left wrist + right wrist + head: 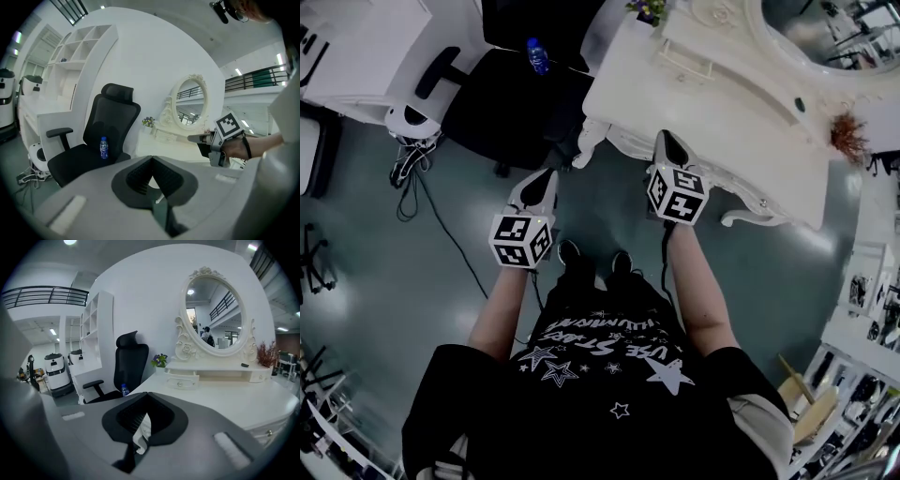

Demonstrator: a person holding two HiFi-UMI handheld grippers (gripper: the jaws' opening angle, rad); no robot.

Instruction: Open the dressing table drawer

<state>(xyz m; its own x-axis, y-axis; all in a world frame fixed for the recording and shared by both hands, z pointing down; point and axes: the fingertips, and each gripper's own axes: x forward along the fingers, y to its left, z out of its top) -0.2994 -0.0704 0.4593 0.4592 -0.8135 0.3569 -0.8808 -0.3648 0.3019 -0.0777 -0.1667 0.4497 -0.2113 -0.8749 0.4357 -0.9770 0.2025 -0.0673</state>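
Right gripper [664, 139]: jaws together, empty, over the dressing table's [712, 122] front edge. Left gripper [546, 178]: likewise closed, empty, beside the table. Small knobbed drawer [182, 379]: rear, beneath the mirror [214, 310]. Recommended: part the jaws, centre on the knob, pull straight.

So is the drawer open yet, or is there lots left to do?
Nothing looks done yet: the little drawer under the mirror looks closed. Nothing is in hand either. The left gripper and the right gripper both have their jaws together and empty, held in the air by the front of the dressing table. Left to do: reach a drawer knob, grip it and pull.
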